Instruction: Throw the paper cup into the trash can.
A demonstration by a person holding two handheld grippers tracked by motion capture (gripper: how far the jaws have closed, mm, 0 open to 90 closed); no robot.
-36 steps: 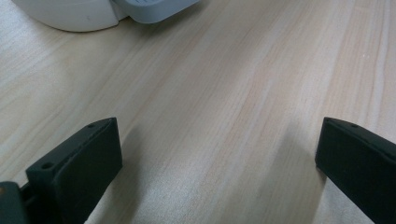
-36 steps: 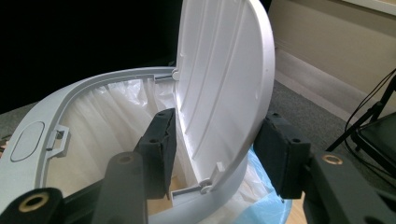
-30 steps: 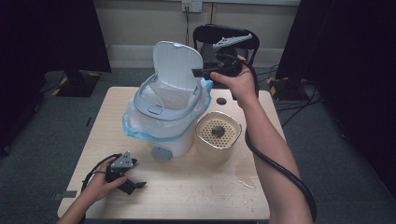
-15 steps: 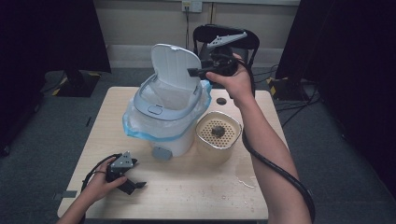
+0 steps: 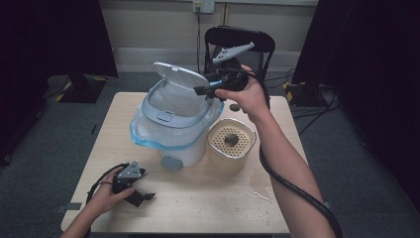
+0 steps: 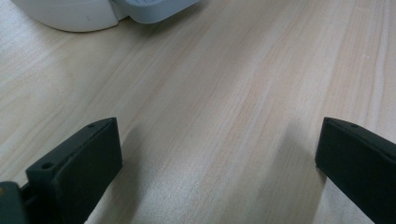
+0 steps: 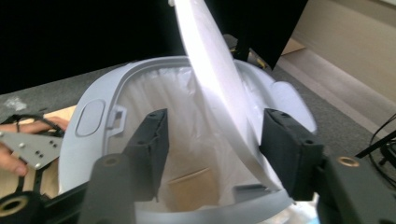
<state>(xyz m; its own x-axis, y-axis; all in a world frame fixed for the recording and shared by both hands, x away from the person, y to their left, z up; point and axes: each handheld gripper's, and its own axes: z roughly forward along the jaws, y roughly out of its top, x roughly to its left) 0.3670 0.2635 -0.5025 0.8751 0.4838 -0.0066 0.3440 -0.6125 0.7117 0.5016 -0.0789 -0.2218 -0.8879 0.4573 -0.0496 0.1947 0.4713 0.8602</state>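
One wooden table (image 5: 208, 208), two grippers, one bin, one strainer cup. One white trash bin (image 5: 173, 134) with a pale grey rim, lined with one clear bag edged in blue, standing on the middle of the table, nearer the far edge than the near one. One white lid (image 5: 181, 75), hinged at the bin's far side, tilted up partway over the opening. Right gripper (image 5: 204, 90) held in the air at the bin's far right rim, pointing toward the lid's raised edge. In the right gripper view, right gripper (image 7: 215, 140) with jaws apart, having just been opening, the thin lid (image 7: 210, 79) passing between them, its edge close to the right-hand jaw but with no pad pressing on it; below, the bag-lined hollow with one brown piece (image 7: 194, 186) at the bottom. One cream strainer cup (image 5: 231, 144) with a perforated top and one dark lump on it, just beside the bin toward the table's right edge. Left gripper (image 5: 141, 197) resting on the table near the near left corner, well apart from the bin, one hand (image 5: 106, 196) around it. In the left gripper view, jaws spread wide over bare wood, nothing between them, the bin's base (image 6: 107, 11) at the upper edge. One black chair (image 5: 240, 42) beyond the far edge.
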